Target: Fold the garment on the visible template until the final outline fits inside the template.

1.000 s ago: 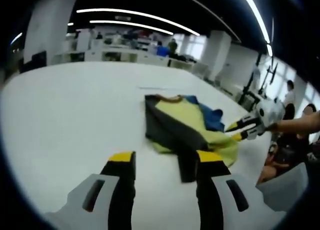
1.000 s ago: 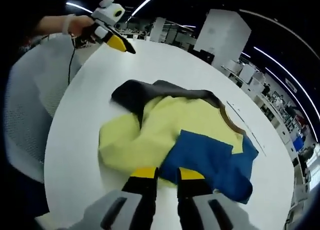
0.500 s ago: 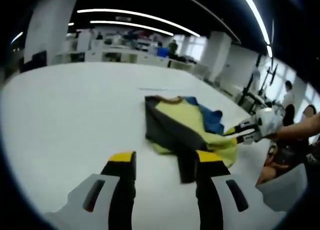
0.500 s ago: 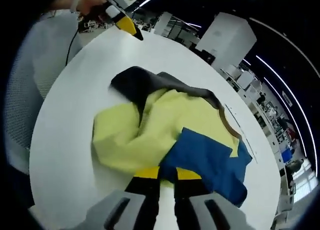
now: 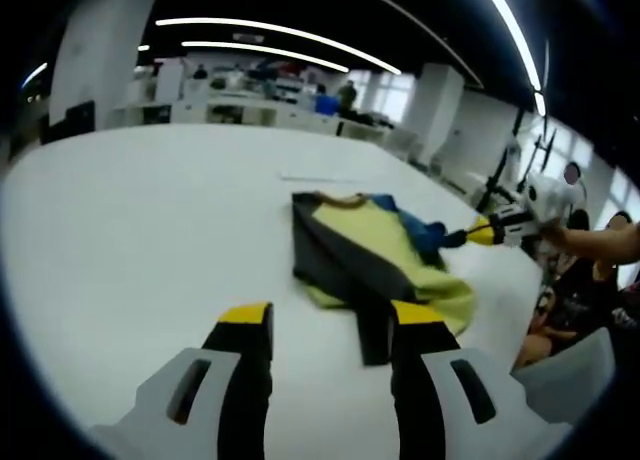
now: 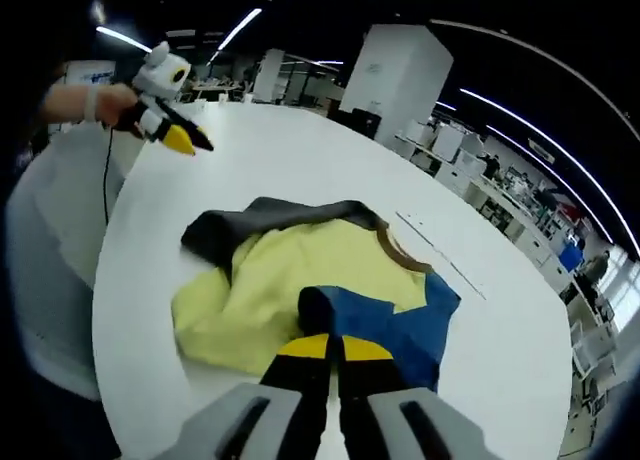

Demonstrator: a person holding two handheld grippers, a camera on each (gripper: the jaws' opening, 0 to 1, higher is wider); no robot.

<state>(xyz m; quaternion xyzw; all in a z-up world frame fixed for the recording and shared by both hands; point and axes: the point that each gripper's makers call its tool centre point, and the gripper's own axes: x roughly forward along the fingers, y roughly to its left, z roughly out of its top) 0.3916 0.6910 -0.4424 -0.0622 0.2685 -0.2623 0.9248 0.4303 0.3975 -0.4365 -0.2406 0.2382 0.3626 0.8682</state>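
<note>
Presently, right gripper (image 6: 334, 351): jaws black with yellow tips, drawn close together on the near edge of the garment's (image 6: 310, 280) blue panel (image 6: 385, 315); a fold of blue cloth sits pinched between the tips. In the left gripper view the same tool (image 5: 478, 232) enters from the right, held in a hand (image 5: 590, 245), its tips meeting the blue part at the garment's far side.

Left gripper (image 5: 331, 320): jaws spread wide, nothing between them, held above the bare table (image 5: 130, 240) with the garment (image 5: 375, 260) ahead and slightly right of its tips. A dark strip of cloth runs toward the right jaw; whether it touches cannot be told. In the right gripper view this tool (image 6: 180, 138) shows far off at upper left, in a hand (image 6: 90, 102), well apart from the cloth.

Garment: one piece, crumpled and partly folded, lying on the table just ahead of the right gripper. Parts seen in the right gripper view:
- yellow body (image 6: 270, 285), bunched to the left of the jaws;
- blue panel, lapped over the yellow, directly at the jaws;
- dark grey part (image 6: 250, 225), on the far-left side;
- brown neck band (image 6: 395, 250), at the far edge.

Template: thin line (image 6: 440, 248) marked on the table beyond the neck band; the rest of its outline cannot be made out.

Table: white, round-edged, broad.

Surroundings: open office with desks (image 5: 240, 105), white pillars (image 6: 395, 75), ceiling light strips (image 5: 270, 25); seated people (image 5: 575, 300) beyond the table's right edge in the left gripper view.
</note>
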